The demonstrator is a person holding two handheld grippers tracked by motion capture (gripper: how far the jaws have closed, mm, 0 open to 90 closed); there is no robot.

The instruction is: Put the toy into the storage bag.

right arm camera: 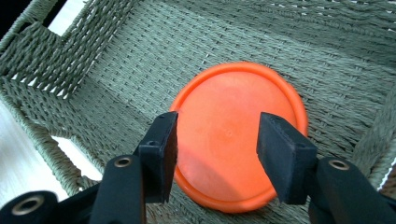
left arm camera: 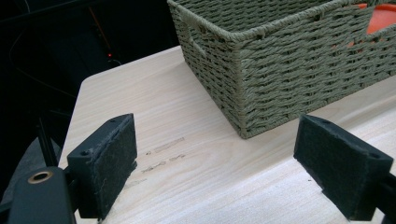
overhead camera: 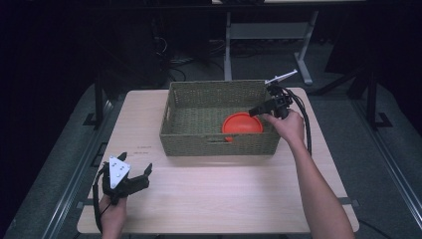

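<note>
The worktop (overhead camera: 209, 194) is a pale wooden board with rounded corners and a light grain running across it. A basket (overhead camera: 219, 142) of olive-green woven cord stands directly on it, toward the far side and a little right of the middle; it is rectangular, with upright walls and a handle slot cut in the near wall and in the left wall. Its base sits flat on the wood. The near half of the worktop is bare wood. In the left gripper view a few faint grey marks (left arm camera: 163, 145) show on the wood, just in front of the basket's near left corner (left arm camera: 243, 126).
</note>
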